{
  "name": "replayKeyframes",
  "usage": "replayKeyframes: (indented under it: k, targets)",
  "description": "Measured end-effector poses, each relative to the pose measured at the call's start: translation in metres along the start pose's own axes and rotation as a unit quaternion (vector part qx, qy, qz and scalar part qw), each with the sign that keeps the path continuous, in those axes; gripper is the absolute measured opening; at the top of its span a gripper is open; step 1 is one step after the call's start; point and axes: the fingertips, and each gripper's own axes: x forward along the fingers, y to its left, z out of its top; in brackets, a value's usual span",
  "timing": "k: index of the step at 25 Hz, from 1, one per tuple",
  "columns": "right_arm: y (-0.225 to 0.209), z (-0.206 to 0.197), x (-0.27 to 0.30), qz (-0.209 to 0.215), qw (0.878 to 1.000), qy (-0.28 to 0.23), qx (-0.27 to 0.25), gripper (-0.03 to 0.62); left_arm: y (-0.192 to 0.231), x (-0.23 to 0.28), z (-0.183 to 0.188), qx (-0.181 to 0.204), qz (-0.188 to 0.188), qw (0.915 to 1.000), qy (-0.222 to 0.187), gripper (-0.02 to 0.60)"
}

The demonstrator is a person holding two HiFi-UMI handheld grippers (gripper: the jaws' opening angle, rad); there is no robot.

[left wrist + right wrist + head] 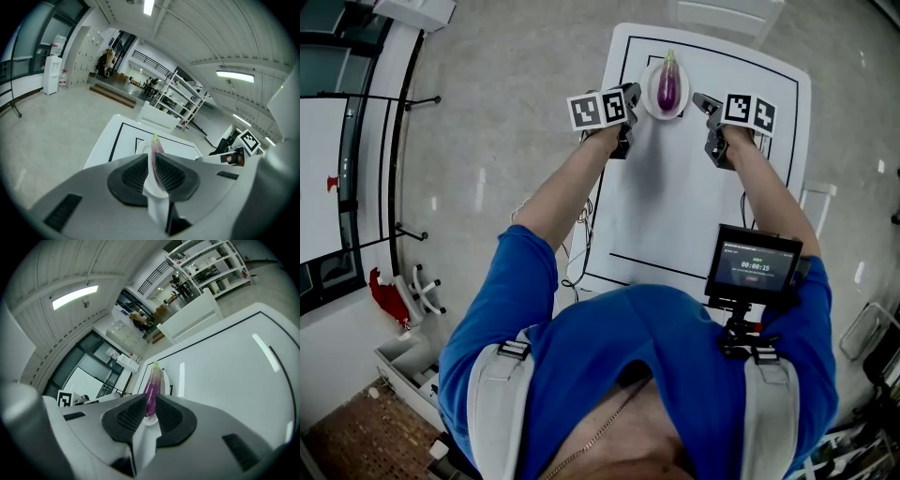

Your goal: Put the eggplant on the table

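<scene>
Eggplant on plate, left tongs and right tongs closed, empty, beside it, timer 00:00:15

Chest screen, timer reading 00:00:15

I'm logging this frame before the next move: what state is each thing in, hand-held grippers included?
eggplant: lying on the plate, not yet placed on the table.
plate: pinched at opposite rims; lifted or resting, cannot tell.
left hand-held gripper: shut on the plate's left rim.
right hand-held gripper: shut on the plate's right rim.
chest screen: lit.
</scene>
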Motion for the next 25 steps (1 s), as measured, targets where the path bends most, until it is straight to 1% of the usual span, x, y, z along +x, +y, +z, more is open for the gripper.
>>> replayKeyframes:
  k: [4, 7, 9, 11, 14, 18, 20, 23, 25]
  targets:
    - [0.003, 0.000, 0.000, 0.008, 1.000, -0.005, -0.007, 0.060, 0.001, -0.004, -0.001, 0.005, -0.005, 0.9999, -0.009, 0.029]
    - [0.008, 0.002, -0.001, 0.014, 1.000, -0.009, -0.013, 0.058, 0.001, -0.009, 0.003, 0.001, -0.012, 0.9998, -0.018, 0.009]
    - [0.012, 0.002, -0.002, 0.016, 1.000, -0.010, -0.017, 0.058, 0.000, -0.012, 0.005, -0.002, -0.018, 0.9996, -0.023, 0.009]
    - [0.016, 0.002, -0.003, 0.017, 1.000, -0.011, -0.022, 0.035, -0.001, -0.016, 0.007, -0.007, -0.025, 0.9993, -0.027, 0.009]
    - [0.022, 0.000, -0.005, 0.021, 0.999, -0.014, -0.026, 0.020, -0.001, -0.022, 0.007, -0.020, -0.035, 0.9986, -0.035, 0.009]
    - [0.038, -0.002, -0.007, 0.044, 0.999, -0.020, -0.026, 0.005, 0.001, -0.037, 0.010, -0.028, -0.046, 0.9974, -0.047, 0.008]
    - [0.046, -0.018, -0.029, 0.050, 0.998, -0.025, -0.030, 0.005, -0.014, -0.057, -0.004, -0.029, -0.056, 0.9967, -0.050, 0.008]
    - [0.060, -0.044, -0.080, 0.054, 0.997, -0.036, -0.036, 0.003, -0.052, -0.095, -0.030, -0.031, -0.073, 0.9953, -0.056, 0.008]
    - [0.067, -0.052, -0.096, 0.058, 0.997, -0.040, -0.040, 0.003, -0.063, -0.110, -0.038, -0.034, -0.079, 0.9944, -0.061, 0.008]
